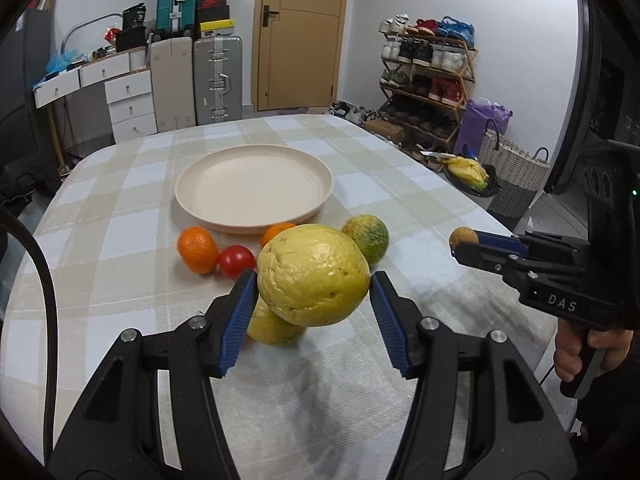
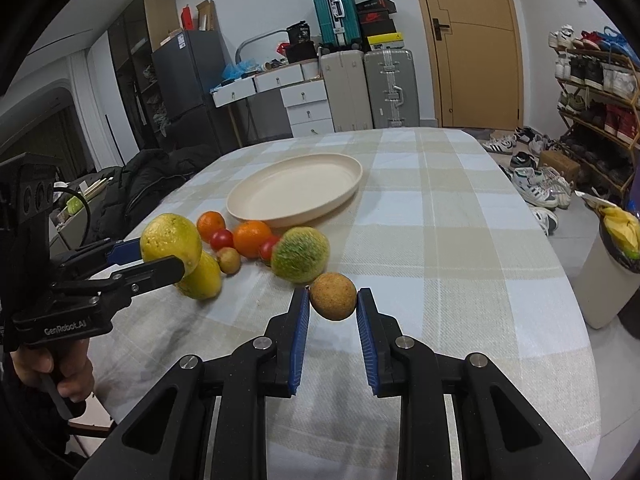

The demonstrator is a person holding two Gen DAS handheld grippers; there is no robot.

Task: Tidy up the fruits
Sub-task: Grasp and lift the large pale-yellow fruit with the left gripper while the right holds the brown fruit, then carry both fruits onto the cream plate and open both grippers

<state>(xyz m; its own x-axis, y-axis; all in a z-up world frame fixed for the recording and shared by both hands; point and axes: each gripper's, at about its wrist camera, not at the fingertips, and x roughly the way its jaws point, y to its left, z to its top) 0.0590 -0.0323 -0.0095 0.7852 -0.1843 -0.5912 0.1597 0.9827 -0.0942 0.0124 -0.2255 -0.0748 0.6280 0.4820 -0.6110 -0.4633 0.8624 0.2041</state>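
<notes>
Closest to you, your left gripper (image 1: pixel 313 280) is squeezed onto the big yellow fruit (image 1: pixel 313 274). The blue pads press its two sides, and it hangs a little above the tablecloth (image 1: pixel 120 240), so it looks ready to be carried. Right under it sits a second yellow fruit (image 1: pixel 272 326), which you have not picked up.

Your right gripper (image 2: pixel 333 300) has its fingers pulled in tight on the small brown fruit (image 2: pixel 333 297). This fruit is little, so the fingers need to be close together to hold it. It is up off the cloth too.

A bit farther away, the other fruits wait in a bunch: a green and yellow fruit (image 2: pixel 300 255), two oranges (image 2: pixel 252 238), two red tomatoes (image 2: pixel 222 239) and one more small brown fruit (image 2: pixel 229 260). They lie close together, some touching, right in front of the plate.

Past them is the cream plate (image 2: pixel 248 206). Nothing is in it yet. I think that is where the fruits should go, so sorting has only just begun. You have one fruit in each gripper, so both can go over at once. Lift high enough to pass over the bunch and the rim.

Far off are suitcases, a door and a shoe rack.
</notes>
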